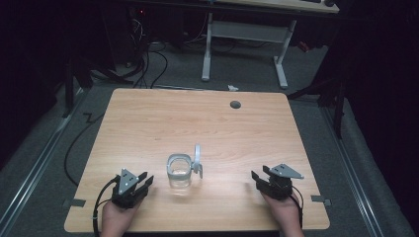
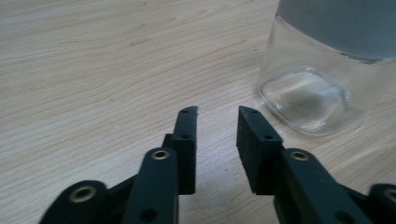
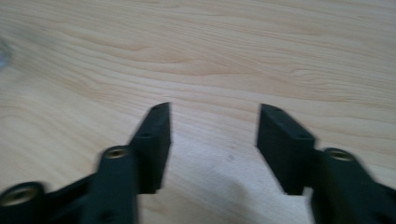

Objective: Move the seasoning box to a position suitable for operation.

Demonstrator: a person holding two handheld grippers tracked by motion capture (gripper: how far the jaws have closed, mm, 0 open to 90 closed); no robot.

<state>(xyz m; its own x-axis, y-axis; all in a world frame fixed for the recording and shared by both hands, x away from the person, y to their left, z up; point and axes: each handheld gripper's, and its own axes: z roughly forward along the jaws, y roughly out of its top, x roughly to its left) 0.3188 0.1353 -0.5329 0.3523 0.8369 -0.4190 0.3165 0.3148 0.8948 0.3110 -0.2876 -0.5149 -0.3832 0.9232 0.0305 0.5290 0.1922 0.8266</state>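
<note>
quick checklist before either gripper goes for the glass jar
1. Left gripper open, nothing between its jaws: ok.
2. Right gripper open, nothing between its jaws: ok.
3. Glass jar upright on the table, apart from both grippers: ok.
4. Hinged lid swung open, jar mouth uncovered: ok.
5. Jar contents: looks empty, though clear glass makes it hard to confirm: cannot tell.

1. A light wooden table (image 1: 148,118) fills the centre of the high view, its top bare toward the far edge.
2. A round grey grommet (image 1: 235,104) sits in the tabletop, upper right of centre.
3. A white desk frame (image 1: 247,37) stands on grey carpet at the top.
4. Black cables (image 1: 148,64) lie at upper left.
</note>
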